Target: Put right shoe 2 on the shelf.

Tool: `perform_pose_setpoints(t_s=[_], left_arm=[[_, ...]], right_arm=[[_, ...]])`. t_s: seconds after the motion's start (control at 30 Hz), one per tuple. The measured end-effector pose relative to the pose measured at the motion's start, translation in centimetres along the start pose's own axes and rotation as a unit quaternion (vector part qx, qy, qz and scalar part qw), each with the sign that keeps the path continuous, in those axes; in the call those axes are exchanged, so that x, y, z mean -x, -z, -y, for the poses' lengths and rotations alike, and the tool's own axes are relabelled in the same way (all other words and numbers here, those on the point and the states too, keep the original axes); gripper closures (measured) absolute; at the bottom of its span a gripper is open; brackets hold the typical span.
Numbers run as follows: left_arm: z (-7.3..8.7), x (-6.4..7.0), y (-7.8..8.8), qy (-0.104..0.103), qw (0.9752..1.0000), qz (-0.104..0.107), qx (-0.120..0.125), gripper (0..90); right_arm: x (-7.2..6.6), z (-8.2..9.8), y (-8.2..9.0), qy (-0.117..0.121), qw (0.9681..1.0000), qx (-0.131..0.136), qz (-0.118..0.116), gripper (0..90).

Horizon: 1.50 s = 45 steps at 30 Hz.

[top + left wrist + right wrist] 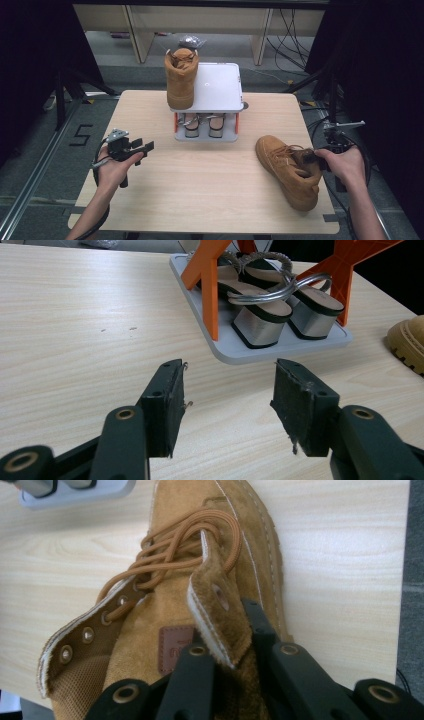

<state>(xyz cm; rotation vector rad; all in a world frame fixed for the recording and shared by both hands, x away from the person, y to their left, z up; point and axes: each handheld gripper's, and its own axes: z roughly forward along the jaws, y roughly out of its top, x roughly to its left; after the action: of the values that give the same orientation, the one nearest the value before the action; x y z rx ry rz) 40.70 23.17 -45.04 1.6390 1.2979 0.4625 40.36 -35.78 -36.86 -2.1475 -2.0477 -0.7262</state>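
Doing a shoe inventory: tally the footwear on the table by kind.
Tan boots: 2, one on the rack's top shelf, one on the table.
Silver heeled sandals: 2, on the rack's lower shelf.
Total: 4.

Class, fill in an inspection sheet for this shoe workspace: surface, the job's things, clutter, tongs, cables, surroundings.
Surface: pale wooden table, a few small specks.
Job's things: tan boot lying on the table at the right; second tan boot upright on the top shelf of the rack.
Clutter: pair of silver-heeled sandals on the rack's lower shelf.
Tongs: right tongs shut on the lying boot's collar flap; left tongs open, nothing between them.
Cables: black cable trails from the left tongs; loose cables on the floor behind.
Surroundings: dark curtains both sides, grey floor, pale furniture legs behind.
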Motion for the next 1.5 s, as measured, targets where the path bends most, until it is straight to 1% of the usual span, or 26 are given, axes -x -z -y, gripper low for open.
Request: perform_pose_setpoints(t_s=[0.07, 0.13, 0.17, 0.2, 0.23, 0.27, 0.37, 0.47, 0.57, 0.6, 0.67, 0.77, 0.8, 0.83, 0.87, 0.97, 1.0, 1.03, 1.13, 1.17, 1.2, 1.27, 1.37, 1.4, 1.43, 1.5], left_arm=[[0.1, -0.1, 0.1, 0.001, 1.0000, 0.000, 0.003, 45.6], [0.3, -0.2, 0.1, 0.005, 1.0000, 0.000, 0.005, 45.6], [0.4, -0.2, 0.2, 0.006, 1.0000, -0.001, 0.005, 45.6], [0.5, -0.3, 0.2, 0.006, 1.0000, -0.001, 0.004, 45.6], [0.7, -0.4, 0.2, 0.009, 0.9999, -0.001, 0.005, 45.6], [0.8, -0.4, 0.2, 0.010, 0.9999, -0.001, 0.005, 45.6], [1.2, -0.6, 0.2, 0.016, 0.9999, -0.001, 0.005, 45.6], [1.6, -0.8, 0.2, 0.019, 0.9998, -0.003, 0.006, 45.6], [1.8, -1.0, 0.3, 0.023, 0.9997, -0.004, 0.008, 45.6], [1.9, -1.0, 0.2, 0.024, 0.9996, -0.004, 0.011, 45.6], [2.1, -1.1, 0.3, 0.025, 0.9996, -0.006, 0.013, 45.6], [2.3, -1.0, 0.3, 0.025, 0.9996, -0.008, 0.011, 45.5], [2.3, -1.0, 0.3, 0.024, 0.9996, -0.007, 0.011, 45.5], [2.4, -1.0, 0.2, 0.025, 0.9996, -0.006, 0.011, 45.5], [2.5, -1.0, 0.2, 0.025, 0.9996, -0.007, 0.010, 45.5], [2.7, -1.0, 0.1, 0.026, 0.9996, -0.006, 0.008, 45.5], [2.7, -1.0, 0.1, 0.026, 0.9996, -0.007, 0.008, 45.5], [2.7, -1.0, 0.1, 0.027, 0.9996, -0.007, 0.008, 45.5], [2.8, -1.0, 0.0, 0.027, 0.9996, -0.004, 0.009, 45.5], [2.8, -1.0, 0.0, 0.027, 0.9996, -0.004, 0.009, 45.5], [2.8, -1.0, 0.0, 0.027, 0.9996, -0.004, 0.009, 45.5], [2.8, -1.0, 0.0, 0.027, 0.9996, -0.004, 0.008, 45.5], [2.8, -1.0, 0.1, 0.028, 0.9996, -0.007, 0.008, 45.5], [2.9, -1.1, 0.1, 0.028, 0.9995, -0.006, 0.009, 45.5], [2.9, -1.0, 0.1, 0.029, 0.9995, -0.009, 0.007, 45.5], [2.9, -1.0, 0.1, 0.029, 0.9995, -0.009, 0.007, 45.5]], right_arm=[[0.1, -0.2, 0.1, 0.012, 0.9998, 0.014, 0.012, 85.0], [0.0, -0.4, 0.2, -0.008, 0.9999, 0.014, -0.001, 85.0], [0.1, -0.5, 0.3, 0.000, 0.9998, 0.022, 0.002, 85.0], [-0.1, -0.6, 0.3, -0.017, 0.9995, 0.025, -0.006, 85.0], [0.1, -0.6, 0.4, -0.006, 0.9998, 0.018, -0.004, 85.1], [0.0, -0.8, 0.4, -0.014, 0.9991, 0.038, -0.008, 85.1], [-0.1, -1.1, 0.7, -0.030, 0.9986, 0.037, -0.021, 85.1], [0.0, -1.5, 1.0, -0.018, 0.9985, 0.048, -0.021, 85.1], [-0.4, -1.9, 1.0, -0.037, 0.9973, 0.057, -0.028, 85.1], [-0.3, -2.0, 1.1, -0.023, 0.9979, 0.056, -0.020, 85.0], [-0.5, -2.3, 1.0, -0.041, 0.9972, 0.057, -0.024, 85.1], [-0.6, -2.6, 0.9, -0.031, 0.9972, 0.064, -0.023, 85.0], [-0.9, -2.7, 0.9, -0.051, 0.9961, 0.066, -0.029, 85.0], [-0.5, -2.7, 0.8, -0.026, 0.9967, 0.074, -0.024, 85.1], [-0.8, -2.9, 0.8, -0.046, 0.9965, 0.065, -0.028, 85.1], [-0.8, -3.2, 0.6, -0.041, 0.9963, 0.070, -0.031, 85.1], [-0.6, -3.2, 0.5, -0.022, 0.9963, 0.077, -0.033, 85.1], [-1.1, -3.5, 0.7, -0.050, 0.9958, 0.069, -0.031, 85.0], [-1.2, -3.8, 0.7, -0.046, 0.9954, 0.075, -0.038, 85.1], [-1.0, -3.8, 0.5, -0.031, 0.9951, 0.089, -0.029, 85.1], [-1.4, -4.0, 0.6, -0.049, 0.9947, 0.085, -0.031, 85.0], [-1.4, -4.2, 0.5, -0.032, 0.9951, 0.088, -0.033, 85.0], [-1.6, -4.6, 0.7, -0.041, 0.9946, 0.087, -0.039, 85.0], [-1.3, -4.7, 0.6, -0.012, 0.9947, 0.095, -0.037, 85.1], [-1.8, -4.8, 0.7, -0.043, 0.9944, 0.087, -0.042, 85.1], [-2.0, -5.0, 0.8, -0.044, 0.9943, 0.090, -0.037, 85.1]])
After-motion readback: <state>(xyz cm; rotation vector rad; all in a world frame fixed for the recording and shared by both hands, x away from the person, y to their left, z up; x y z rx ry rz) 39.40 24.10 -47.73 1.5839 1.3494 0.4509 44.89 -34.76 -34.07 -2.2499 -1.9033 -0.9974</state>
